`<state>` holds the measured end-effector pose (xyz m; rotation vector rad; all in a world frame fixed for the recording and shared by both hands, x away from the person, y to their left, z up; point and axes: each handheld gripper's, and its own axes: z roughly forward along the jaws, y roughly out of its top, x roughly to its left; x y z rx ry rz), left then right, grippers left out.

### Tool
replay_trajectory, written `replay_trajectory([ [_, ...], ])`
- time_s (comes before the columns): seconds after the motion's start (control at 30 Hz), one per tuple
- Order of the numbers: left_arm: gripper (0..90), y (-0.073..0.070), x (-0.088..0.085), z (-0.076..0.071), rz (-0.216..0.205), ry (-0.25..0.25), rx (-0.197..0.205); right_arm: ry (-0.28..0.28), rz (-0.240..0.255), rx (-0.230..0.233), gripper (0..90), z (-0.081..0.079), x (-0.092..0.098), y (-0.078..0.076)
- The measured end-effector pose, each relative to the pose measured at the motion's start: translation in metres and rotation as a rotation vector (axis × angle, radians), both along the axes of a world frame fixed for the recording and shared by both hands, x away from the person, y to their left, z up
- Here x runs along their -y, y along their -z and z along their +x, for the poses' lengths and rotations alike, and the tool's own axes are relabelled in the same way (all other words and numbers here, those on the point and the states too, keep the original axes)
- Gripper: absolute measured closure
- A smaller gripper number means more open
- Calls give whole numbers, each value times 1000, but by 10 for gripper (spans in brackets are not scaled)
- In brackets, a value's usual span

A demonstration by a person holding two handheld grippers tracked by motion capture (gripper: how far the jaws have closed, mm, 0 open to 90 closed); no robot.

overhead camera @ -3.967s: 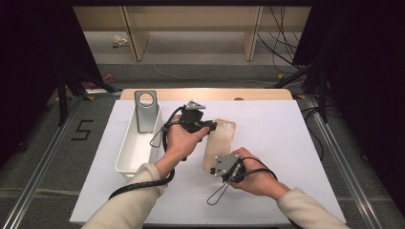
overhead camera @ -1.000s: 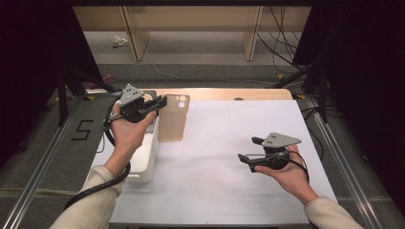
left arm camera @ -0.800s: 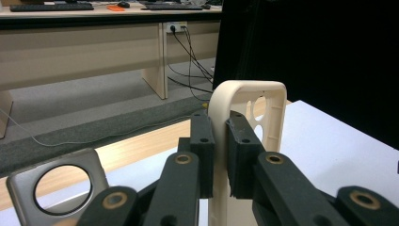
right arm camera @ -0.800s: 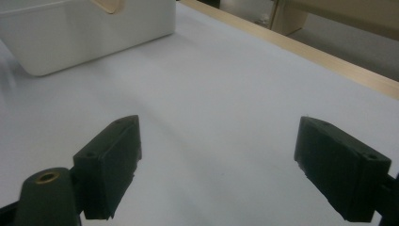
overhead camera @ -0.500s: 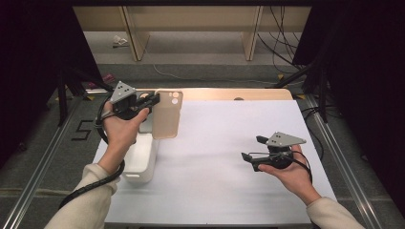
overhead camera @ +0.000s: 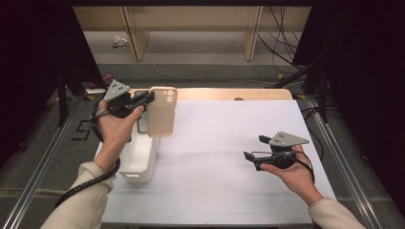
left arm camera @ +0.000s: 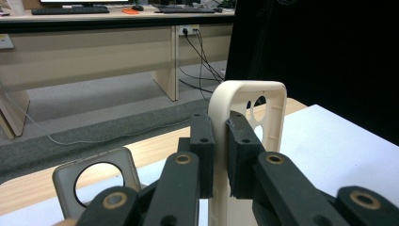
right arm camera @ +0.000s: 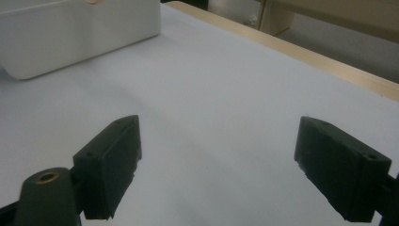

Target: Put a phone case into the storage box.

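A beige phone case (overhead camera: 162,112) hangs upright above the far end of the white bin (overhead camera: 138,157), and my left gripper (overhead camera: 149,98) is shut on its upper left edge. In the left gripper view the jaws pinch the rim of the beige phone case (left arm camera: 273,122) beside its camera holes. A grey phone case (left arm camera: 96,176) with a round hole stands in the bin below. My right gripper (overhead camera: 251,148) hovers low over the white table cover (overhead camera: 224,143) at the right, open, with nothing between its fingers (right arm camera: 110,165).
The white bin (right arm camera: 70,33) lies along the left side of the table. A wooden table edge (overhead camera: 229,94) runs along the far side. Desks and cables (left arm camera: 197,52) stand beyond on the floor.
My left gripper has carried the beige phone case from the table's middle to the far left, above the bin. My right gripper let go of it earlier and rests at the right, open.
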<state>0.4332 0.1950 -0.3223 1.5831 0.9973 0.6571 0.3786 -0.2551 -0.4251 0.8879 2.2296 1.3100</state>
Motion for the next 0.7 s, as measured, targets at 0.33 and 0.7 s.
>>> replay_trajectory([
  [0.33,825,0,-10,4,2,-10,0,13,8,-4,162,-1,5,0],
  [0.7,824,0,-20,6,3,-25,2,22,15,-4,161,-1,8,0],
])
